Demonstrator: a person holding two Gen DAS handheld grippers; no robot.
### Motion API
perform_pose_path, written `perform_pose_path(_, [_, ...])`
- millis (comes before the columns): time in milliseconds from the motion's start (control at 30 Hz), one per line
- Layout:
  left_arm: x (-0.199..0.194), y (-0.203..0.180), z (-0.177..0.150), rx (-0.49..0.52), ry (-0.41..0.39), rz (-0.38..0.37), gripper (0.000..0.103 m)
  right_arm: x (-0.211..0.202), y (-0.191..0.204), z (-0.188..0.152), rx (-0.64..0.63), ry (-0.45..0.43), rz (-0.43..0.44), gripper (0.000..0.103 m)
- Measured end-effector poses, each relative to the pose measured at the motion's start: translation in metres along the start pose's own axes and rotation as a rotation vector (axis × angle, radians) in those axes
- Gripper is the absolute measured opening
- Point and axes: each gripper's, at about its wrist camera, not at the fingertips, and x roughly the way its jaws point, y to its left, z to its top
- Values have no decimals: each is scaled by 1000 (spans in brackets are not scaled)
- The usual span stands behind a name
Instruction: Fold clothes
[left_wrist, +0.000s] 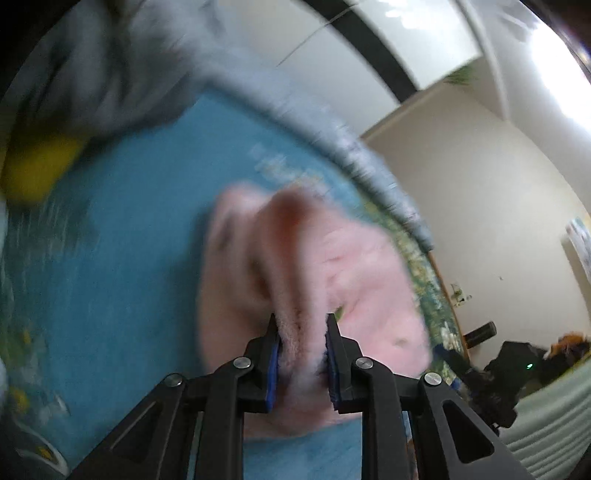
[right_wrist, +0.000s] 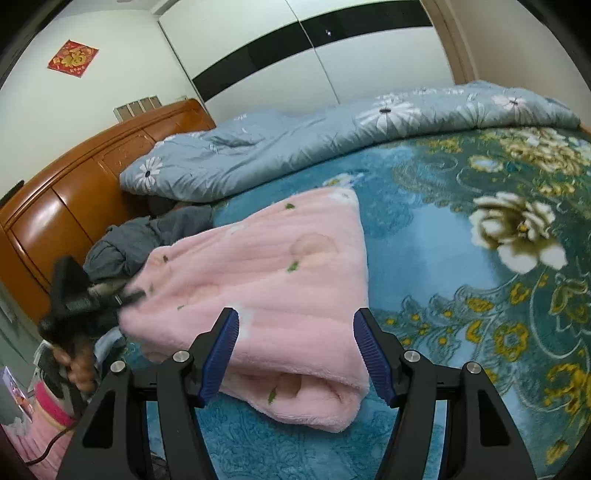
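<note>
While the left tool (left_wrist: 302, 334) is clamped on a bunched edge of the pink fleece garment (left_wrist: 314, 258), the right tool (right_wrist: 295, 332) hangs over the same garment (right_wrist: 266, 280) with its blue-padded fingers (right_wrist: 221, 350) spread apart and gripping nothing. From the right wrist view, the pink garment lies partly folded on the bed, on the blue floral blanket (right_wrist: 461, 258). Its near end is a thick rolled fold just below the right tool, and its right edge runs straight back to a far corner that rests flat on the blanket. Its left edge is lifted and pulled taut toward the left tool (right_wrist: 129, 297), which shows there as a dark, blurred shape at the garment's left corner.

To the right of the garment, the blanket stretches wide and bare toward the foot of the bed, giving open room on that side. Behind it, a grey-blue flowered quilt (right_wrist: 332, 136) lies heaped along the far edge of the bed. A dark grey piece of clothing (right_wrist: 147, 240) sits crumpled near the garment's left edge, next to the wooden headboard (right_wrist: 74, 192), so that side is crowded.

The left wrist view is strongly motion-blurred; it shows the pink fleece held between the fingers above the blue blanket (left_wrist: 129, 240), with the bed's edge curving past on the right.
</note>
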Motion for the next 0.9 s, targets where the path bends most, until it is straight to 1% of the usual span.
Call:
perform_pose_path(100, [0, 11, -8, -34, -24, -28, 27, 10, -6, -1, 28, 28, 5, 66])
perform_pose_path(167, [0, 9, -6, -23, -31, -26, 28, 16, -13, 0, 64, 43, 19, 66])
perform_pose_path(200, [-2, 6, -5, -12, -37, -20, 30, 18, -16, 0, 82, 50, 30, 66])
perform_pose_path(267, [-9, -4, -4, 25, -62, 12, 41, 22, -21, 0, 110, 59, 47, 66])
perform_pose_path(333, [-15, -14, -2, 58, -101, 58, 62, 26, -29, 1, 146, 64, 64, 69])
perform_pose_path(400, [-14, -18, 1, 75, -126, 81, 70, 31, -38, 1, 188, 72, 82, 72])
perform_pose_path(467, [-3, -13, 3, 61, -109, 101, 73, 39, -49, 1, 249, 87, 103, 78])
perform_pose_path(500, [4, -10, 4, 49, -95, 113, 74, 42, -52, 1, 270, 93, 118, 78])
perform_pose_path(533, [9, -3, 4, 27, -83, 110, 79, 45, -54, 1, 284, 101, 133, 78])
perform_pose_path(600, [15, 12, 4, -33, -66, 72, 84, 53, -57, 0, 303, 122, 153, 78])
perform_pose_path(733, [22, 33, 5, -119, -22, -28, 87, 72, -61, 1, 344, 156, 199, 78])
perform_pose_path(833, [24, 33, 6, -119, -17, -34, 88, 85, -63, 3, 384, 171, 222, 78])
perform_pose_path(900, [26, 30, 6, -117, -14, -30, 87, 91, -61, 5, 396, 176, 217, 79])
